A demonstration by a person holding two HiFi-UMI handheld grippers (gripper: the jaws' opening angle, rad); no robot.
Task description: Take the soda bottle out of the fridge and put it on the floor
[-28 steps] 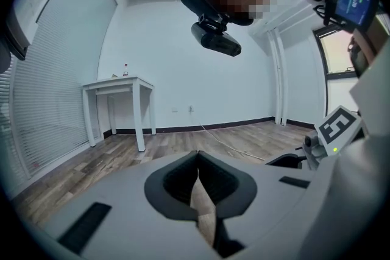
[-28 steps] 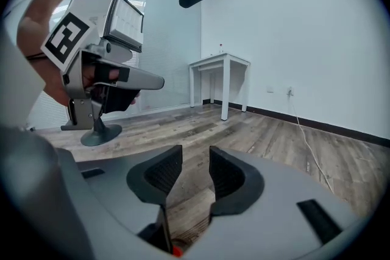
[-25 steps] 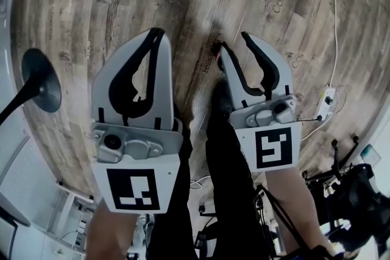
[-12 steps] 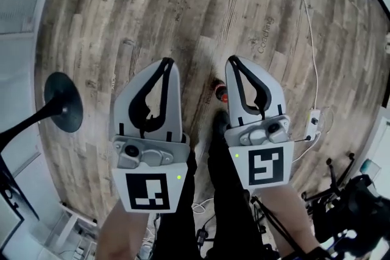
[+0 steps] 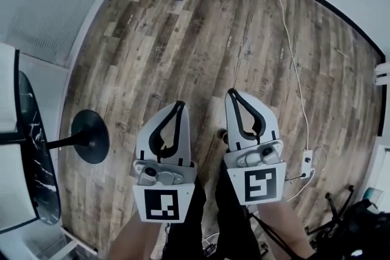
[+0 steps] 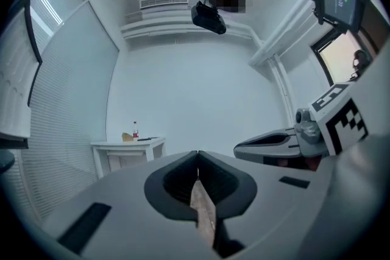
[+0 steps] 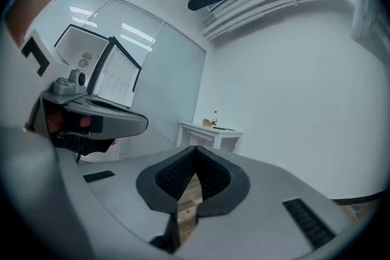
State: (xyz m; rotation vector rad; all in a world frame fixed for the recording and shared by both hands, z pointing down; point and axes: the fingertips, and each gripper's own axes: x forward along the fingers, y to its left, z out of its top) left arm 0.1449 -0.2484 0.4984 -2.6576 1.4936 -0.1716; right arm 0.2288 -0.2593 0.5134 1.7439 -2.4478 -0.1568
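Both the left claw (image 5: 178, 105) and the right claw (image 5: 233, 94) are clenched on nothing, side by side above the wood floor (image 5: 201, 39). The soda bottle (image 5: 223, 136) shows only as a small dark shape on that floor, just beside the right claw. Far off, a white tabletop (image 6: 127, 143) carries a small red-capped bottle (image 6: 135, 130).

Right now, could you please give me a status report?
Left gripper, right gripper shut, empty. Soda bottle not clearly visible. Stand base on floor, left.
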